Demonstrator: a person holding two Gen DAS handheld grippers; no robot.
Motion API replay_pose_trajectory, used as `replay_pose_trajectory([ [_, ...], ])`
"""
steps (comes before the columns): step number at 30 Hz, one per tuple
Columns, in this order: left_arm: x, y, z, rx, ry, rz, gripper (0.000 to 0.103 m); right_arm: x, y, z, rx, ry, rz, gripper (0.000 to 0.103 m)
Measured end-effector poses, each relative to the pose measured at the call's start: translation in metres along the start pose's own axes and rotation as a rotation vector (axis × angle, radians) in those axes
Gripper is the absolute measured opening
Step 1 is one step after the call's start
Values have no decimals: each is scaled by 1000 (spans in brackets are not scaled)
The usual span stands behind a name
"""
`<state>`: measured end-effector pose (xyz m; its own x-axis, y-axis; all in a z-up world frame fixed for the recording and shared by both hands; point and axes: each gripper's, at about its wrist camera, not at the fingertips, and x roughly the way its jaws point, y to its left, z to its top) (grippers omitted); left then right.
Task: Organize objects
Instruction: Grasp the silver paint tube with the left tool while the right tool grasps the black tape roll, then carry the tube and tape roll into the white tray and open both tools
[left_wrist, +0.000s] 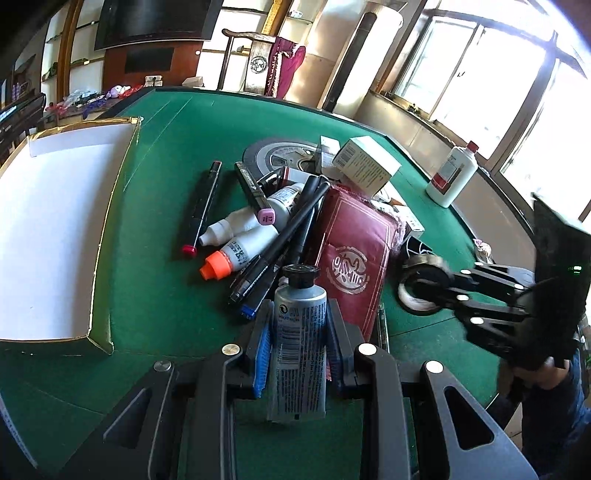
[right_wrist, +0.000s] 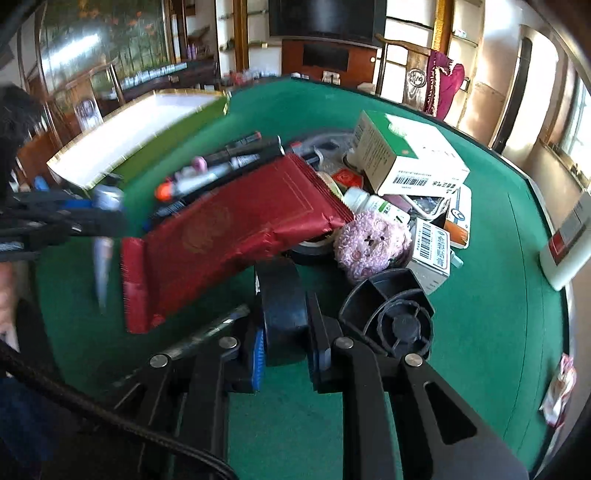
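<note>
My left gripper (left_wrist: 299, 314) is shut on a grey tube (left_wrist: 299, 332) with a black cap, held upright between its blue pads above the green table (left_wrist: 147, 280). My right gripper (right_wrist: 286, 310) is shut on a black tape roll (right_wrist: 284, 295), its pads pressing on both flat sides. In the left wrist view the right gripper (left_wrist: 417, 280) shows at the right edge of the pile with the roll (left_wrist: 417, 295). In the right wrist view the left gripper (right_wrist: 103, 218) and the blurred tube (right_wrist: 101, 254) are at far left. A red packet (left_wrist: 351, 258) (right_wrist: 229, 240) lies between them.
A white gold-edged tray (left_wrist: 48, 229) sits at the left. The pile holds markers (left_wrist: 201, 206), white bottles (left_wrist: 240, 247), cartons (left_wrist: 365, 162) and a pink plush (right_wrist: 369, 243). A black hexagonal holder (right_wrist: 391, 314) is beside my right fingers. A white bottle (left_wrist: 450, 173) stands apart.
</note>
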<state>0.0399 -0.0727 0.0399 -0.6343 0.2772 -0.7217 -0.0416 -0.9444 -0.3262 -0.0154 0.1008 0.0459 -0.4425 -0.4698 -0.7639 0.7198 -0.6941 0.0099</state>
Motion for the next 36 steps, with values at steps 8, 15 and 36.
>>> replay_pose_trajectory([
  [8,-22,-1,5,-5,-60,-37,23,-32,8,4,61,-76,49,15],
  [15,-62,23,13,-38,-137,-34,23,-31,37,43,48,-97,130,16],
  [36,-21,176,101,-195,-37,90,23,134,113,243,151,-22,215,16],
])
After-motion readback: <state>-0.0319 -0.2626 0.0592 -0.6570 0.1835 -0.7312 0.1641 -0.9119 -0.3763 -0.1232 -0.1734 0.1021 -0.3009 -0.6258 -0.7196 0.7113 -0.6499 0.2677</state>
